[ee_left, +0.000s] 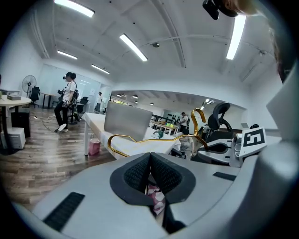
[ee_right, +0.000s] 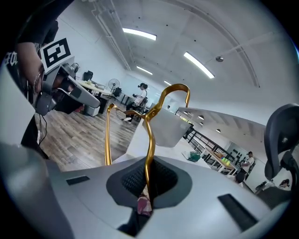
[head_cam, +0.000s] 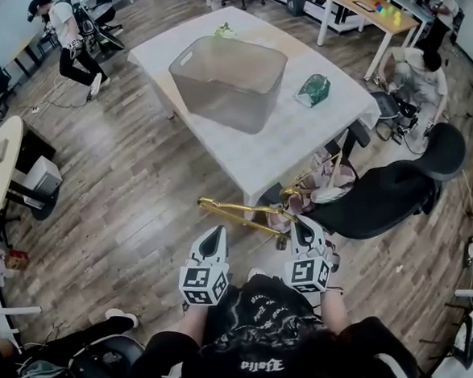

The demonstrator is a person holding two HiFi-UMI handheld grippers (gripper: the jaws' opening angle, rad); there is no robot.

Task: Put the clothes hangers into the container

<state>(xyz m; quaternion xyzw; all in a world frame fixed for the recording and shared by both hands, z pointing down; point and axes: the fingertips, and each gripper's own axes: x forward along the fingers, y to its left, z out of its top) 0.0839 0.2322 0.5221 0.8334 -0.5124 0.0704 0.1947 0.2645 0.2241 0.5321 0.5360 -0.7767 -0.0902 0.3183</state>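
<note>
Right gripper view shows the right gripper (ee_right: 149, 176) with its jaws closed tight on the thin neck of a gold clothes hanger (ee_right: 150, 135), the wire pinched between the dark ribbed pads. The hook curls up above the jaws and one shoulder drops away to the left.

In the left gripper view, the left gripper (ee_left: 150, 158) has its pads pressed together with nothing between them. The hanger's gold bar (ee_left: 154, 138) runs across just beyond its tip, without touching.

In the head view, both grippers (head_cam: 215, 232) (head_cam: 302, 225) are held side by side in front of the person. The hanger (head_cam: 237, 213) stretches left from the right one, in the air over the wood floor (head_cam: 132, 199), just short of the near corner of the tabletop (head_cam: 297, 135).

The translucent grey container (head_cam: 214, 97) stands on the far half of the tabletop, toward the left edge. A small green object (head_cam: 314, 90) lies near the right edge.

Each gripper carries a cube with black and white square markers. The white print on the person's black shirt (head_cam: 261, 304) is too small to read.
</note>
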